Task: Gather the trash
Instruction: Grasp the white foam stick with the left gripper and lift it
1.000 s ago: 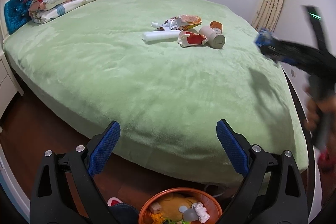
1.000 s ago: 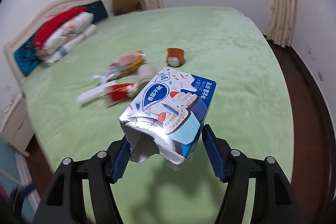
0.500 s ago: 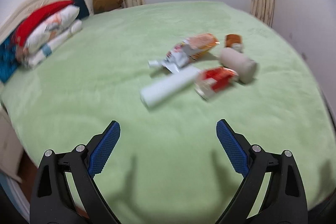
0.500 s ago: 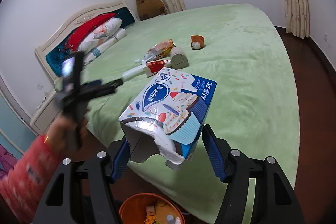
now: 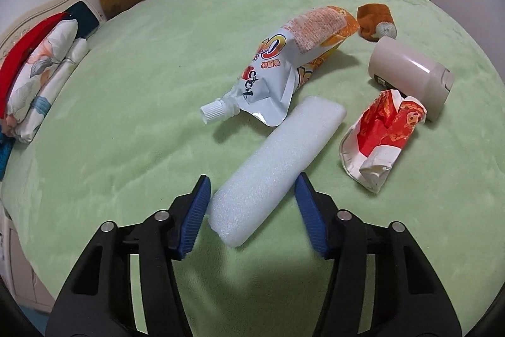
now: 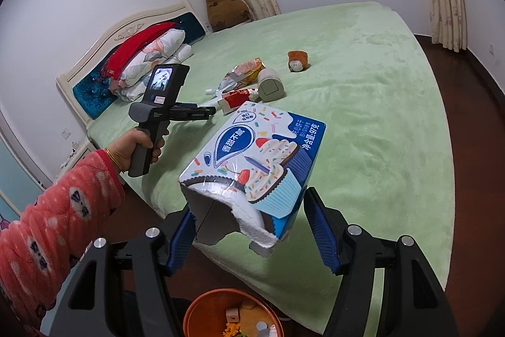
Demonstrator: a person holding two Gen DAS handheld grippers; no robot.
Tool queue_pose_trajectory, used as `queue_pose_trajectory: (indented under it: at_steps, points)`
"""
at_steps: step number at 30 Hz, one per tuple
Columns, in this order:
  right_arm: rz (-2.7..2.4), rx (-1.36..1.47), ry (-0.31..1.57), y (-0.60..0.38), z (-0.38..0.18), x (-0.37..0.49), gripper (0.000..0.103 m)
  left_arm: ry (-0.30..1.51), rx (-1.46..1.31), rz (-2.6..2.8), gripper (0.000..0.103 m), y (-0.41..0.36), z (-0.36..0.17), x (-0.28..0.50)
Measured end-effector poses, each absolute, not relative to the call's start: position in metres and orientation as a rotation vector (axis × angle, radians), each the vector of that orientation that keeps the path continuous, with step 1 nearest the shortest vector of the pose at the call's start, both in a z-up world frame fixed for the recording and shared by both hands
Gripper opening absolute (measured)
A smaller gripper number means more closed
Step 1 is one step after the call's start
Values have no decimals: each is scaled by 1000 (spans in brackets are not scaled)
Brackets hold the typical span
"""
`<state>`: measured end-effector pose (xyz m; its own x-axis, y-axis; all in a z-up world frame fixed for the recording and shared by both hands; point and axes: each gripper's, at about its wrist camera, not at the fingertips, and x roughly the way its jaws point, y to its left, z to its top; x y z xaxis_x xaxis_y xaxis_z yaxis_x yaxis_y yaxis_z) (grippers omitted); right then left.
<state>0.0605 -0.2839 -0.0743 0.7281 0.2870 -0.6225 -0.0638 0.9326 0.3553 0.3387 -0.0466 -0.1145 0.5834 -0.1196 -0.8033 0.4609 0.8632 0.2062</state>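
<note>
White foam block (image 5: 277,166) lies on the green bed (image 5: 142,103), its near end between the left gripper (image 5: 252,207) jaws, which have just been closing; whether the pads touch it is unclear. Right gripper (image 6: 249,229) clamps a torn cupcake box (image 6: 255,163) above an orange bin (image 6: 202,308), cut off below. Pouch (image 5: 284,65), crushed red carton (image 5: 378,135), beige cup (image 5: 410,75) nearby.

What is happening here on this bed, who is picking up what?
A person is collecting trash from a green bed with tongs in each hand. The left tongs have just been closing around a white foam piece; the pads look at its sides, but a firm grip is not clear. The right tongs hold a torn blue cookie box above an orange bin. A pouch, a crumpled red cup and a beige container remain.
</note>
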Motion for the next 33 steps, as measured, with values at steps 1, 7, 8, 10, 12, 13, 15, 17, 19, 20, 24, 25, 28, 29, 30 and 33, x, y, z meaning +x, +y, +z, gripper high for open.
queue_pose_trajectory:
  at_steps: [1,7,8,10,12,13,15,17,19,20,24,25,28,29,30,33]
  points:
    - [195,320,732,-283,-74,61,64,890,406,-356,49,-44,-114,337]
    - [217,322,736,-276,-74,57,64,871,358,-373,38,-33,-106,309]
    - [221,320,737,-274,-74,55,64,868,353,-374,36,-33,-105,304]
    - [228,312,734,-270,-72,51,64,857,327,-384,34,-27,-99,289]
    - [236,309,731,-266,-70,47,64,852,300,-390,33,-22,-94,276]
    - [239,305,727,-264,-68,44,64,847,284,-399,33,-18,-89,269]
    - [247,297,720,-260,-63,39,64,839,256,-418,32,-9,-81,248]
    - [255,286,713,-255,-58,32,64,826,242,-436,32,-1,-72,224]
    - [263,269,706,-249,-53,26,64,809,214,-465,32,9,-63,196]
    - [267,260,704,-247,-51,23,64,800,203,-481,32,13,-59,185]
    - [282,222,706,-238,-45,7,64,772,183,-539,32,28,-47,122]
    - [285,214,708,-235,-45,3,64,769,184,-547,32,31,-46,110]
    - [293,197,717,-231,-45,-9,64,767,208,-559,32,33,-48,68]
    - [295,193,720,-230,-45,-13,64,771,211,-579,32,33,-50,52]
    - [299,190,726,-228,-45,-18,64,773,212,-590,32,33,-52,41]
    - [307,178,745,-223,-50,-29,64,798,210,-614,32,31,-62,9]
